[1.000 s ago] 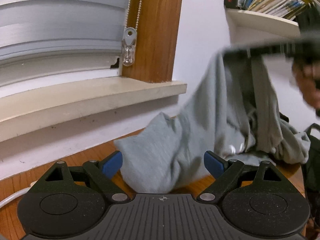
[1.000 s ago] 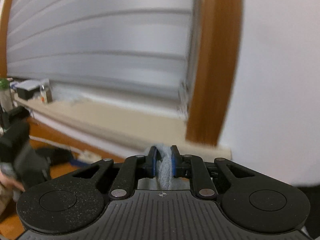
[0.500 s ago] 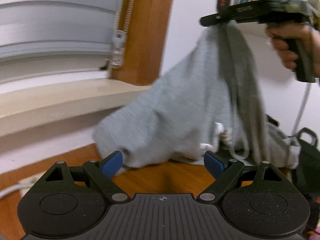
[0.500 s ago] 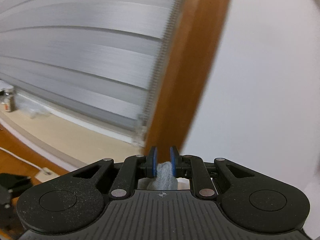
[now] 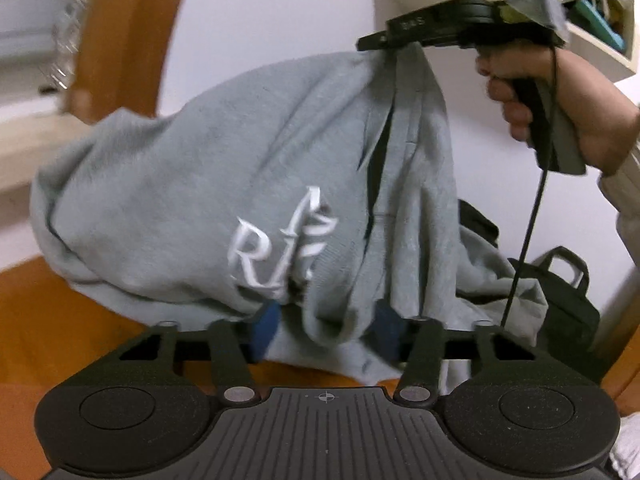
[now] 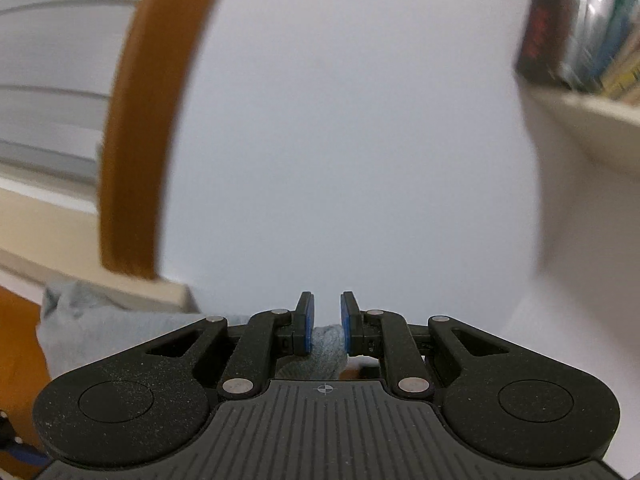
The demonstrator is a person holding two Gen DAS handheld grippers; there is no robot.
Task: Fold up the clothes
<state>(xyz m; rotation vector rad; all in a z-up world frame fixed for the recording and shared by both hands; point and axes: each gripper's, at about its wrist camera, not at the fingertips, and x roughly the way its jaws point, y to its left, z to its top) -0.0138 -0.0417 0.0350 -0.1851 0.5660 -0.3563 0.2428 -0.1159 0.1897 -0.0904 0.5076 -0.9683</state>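
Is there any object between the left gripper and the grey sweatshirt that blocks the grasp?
No, nothing visible blocks it. A hanging fold of the grey sweatshirt already lies between the blue pads of the left gripper, whose jaws are closing. The right gripper holds the garment's top pinched and lifted.

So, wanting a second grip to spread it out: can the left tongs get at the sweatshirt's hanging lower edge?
Probably yes: the left tongs are closing with a hanging fold of the grey sweatshirt already between them, nothing blocking.
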